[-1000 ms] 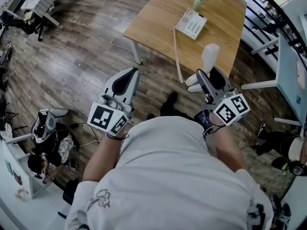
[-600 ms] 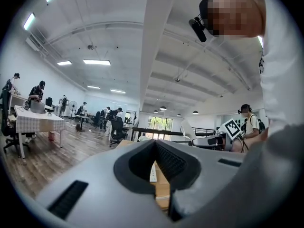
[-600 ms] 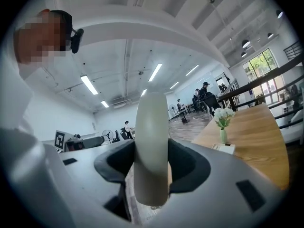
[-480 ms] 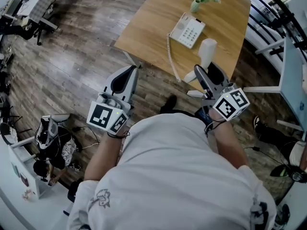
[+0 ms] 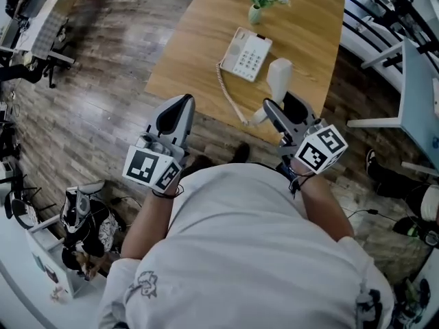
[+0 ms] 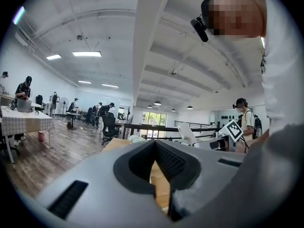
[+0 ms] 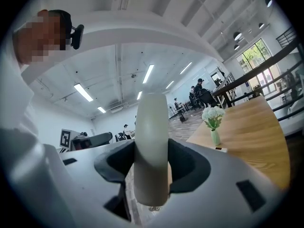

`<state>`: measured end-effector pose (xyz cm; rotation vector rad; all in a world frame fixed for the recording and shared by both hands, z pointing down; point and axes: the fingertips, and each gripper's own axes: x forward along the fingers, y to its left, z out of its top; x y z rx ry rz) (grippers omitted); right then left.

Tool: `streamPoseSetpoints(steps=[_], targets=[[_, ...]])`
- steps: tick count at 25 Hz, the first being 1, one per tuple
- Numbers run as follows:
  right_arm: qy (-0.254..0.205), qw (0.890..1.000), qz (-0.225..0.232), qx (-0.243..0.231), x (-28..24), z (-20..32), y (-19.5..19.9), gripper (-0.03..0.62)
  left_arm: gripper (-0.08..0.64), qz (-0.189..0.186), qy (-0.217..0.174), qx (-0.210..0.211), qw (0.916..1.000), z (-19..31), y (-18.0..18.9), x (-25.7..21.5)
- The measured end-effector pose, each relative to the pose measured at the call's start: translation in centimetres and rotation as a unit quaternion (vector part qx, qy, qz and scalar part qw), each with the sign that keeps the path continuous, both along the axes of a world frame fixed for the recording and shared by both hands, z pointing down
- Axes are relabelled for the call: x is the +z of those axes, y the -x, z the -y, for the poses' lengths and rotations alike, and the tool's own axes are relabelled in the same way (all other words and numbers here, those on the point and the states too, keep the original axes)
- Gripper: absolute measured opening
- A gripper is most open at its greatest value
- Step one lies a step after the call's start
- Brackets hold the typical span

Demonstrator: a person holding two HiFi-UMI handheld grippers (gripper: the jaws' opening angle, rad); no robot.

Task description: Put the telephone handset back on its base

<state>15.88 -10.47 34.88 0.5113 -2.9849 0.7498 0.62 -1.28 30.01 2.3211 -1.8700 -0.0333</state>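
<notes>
Gripping the telephone handset (image 5: pixel 279 75) around its middle, the right hand-held gripper (image 5: pixel 281 105) is clenched on it, both pads pressed against its pale sides. In the right gripper view the handset (image 7: pixel 152 127) stands upright between the jaws of the right hand-held gripper (image 7: pixel 151 148) and sticks up well above them. From the head view it hangs over the near part of the wooden desk (image 5: pixel 199 33), just beside the right side of the telephone base (image 5: pixel 248 53) but not touching it. The base lies flat on the desk with its keypad facing up and its cradle bare. A coiled cord (image 5: pixel 225 88) runs from the base toward the near edge of the desk and curves back to the lower end of the handset.

The left hand-held gripper (image 5: pixel 180 101) is held out over the wooden floor (image 5: pixel 103 81), near the desk's edge and well apart from the telephone. In the left gripper view the left hand-held gripper (image 6: pixel 154 144) has its jaw tips together with nothing between them.

A small vase of flowers (image 5: pixel 255 11) stands on the desk beyond the base.
</notes>
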Motion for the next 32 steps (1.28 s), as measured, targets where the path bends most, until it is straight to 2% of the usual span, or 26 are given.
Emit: streamPoseSetpoints(steps=[7,13,22,32], targets=[[0.013,1.000,-0.003,0.021,0.8,1.4,-0.7,0.224,0.005,-0.007,0.000,0.040,0.9992,4.2,-1.2,0.4],[0.024,0.998,-0.012,0.055,1.5,2.5,0.3,0.224,0.005,-0.008,-0.008,0.089,0.9960,7.8,0.0,0.0],[0.039,0.990,-0.028,0.133,2.2,4.5,5.1,0.224,0.005,-0.020,-0.007,0.171,0.9850,12.9,5.6,0.3],[0.058,0.975,-0.046,0.211,3.5,5.9,11.8,0.224,0.005,-0.027,-0.002,0.255,0.9665,16.5,12.8,0.7]])
